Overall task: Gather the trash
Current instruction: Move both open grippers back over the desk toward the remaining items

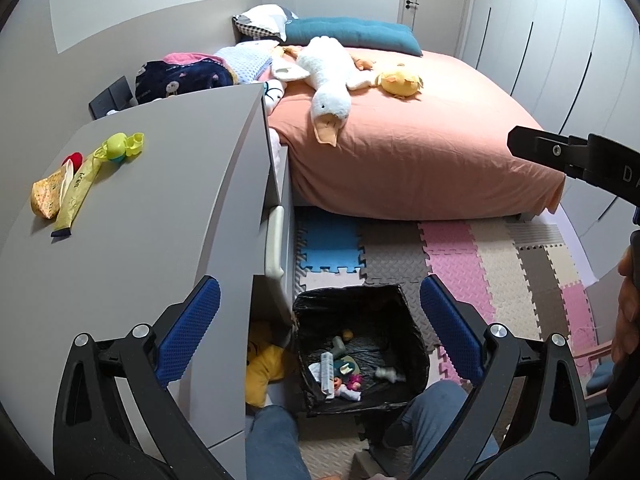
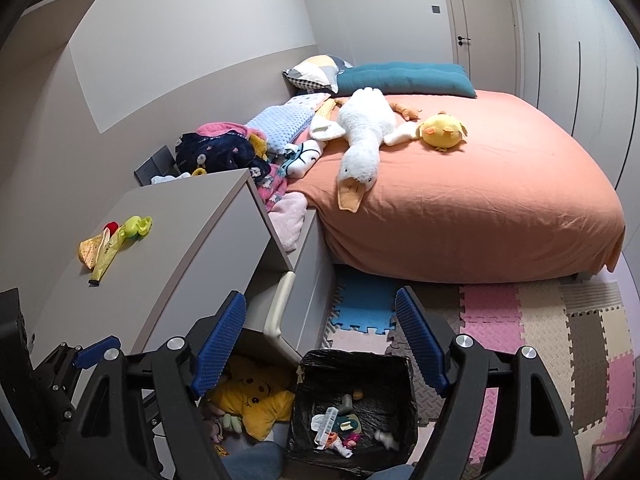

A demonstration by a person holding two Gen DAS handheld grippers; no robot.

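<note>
A bin with a black liner (image 1: 348,294) stands on the floor by the grey cabinet, with several small pieces of trash (image 1: 340,372) at its bottom. My left gripper (image 1: 320,332) hangs open above the bin, nothing between its blue pads. My right gripper (image 2: 320,344) is open too, empty, above the bin (image 2: 356,358) and the cabinet's corner. On the cabinet top lie yellow wrappers (image 1: 60,196) (image 2: 100,256), a yellow-green toy (image 1: 120,148) (image 2: 136,228) and a small red item (image 1: 74,158). The right gripper's black body (image 1: 560,152) shows at the right edge of the left wrist view.
A bed with an orange sheet (image 1: 420,152) carries a white plush goose (image 1: 328,80), a yellow plush (image 1: 400,82) and piled clothes. Coloured foam mats (image 1: 460,256) cover the floor. A yellow plush star (image 2: 252,400) lies under the cabinet. The person's knees (image 1: 276,440) flank the bin.
</note>
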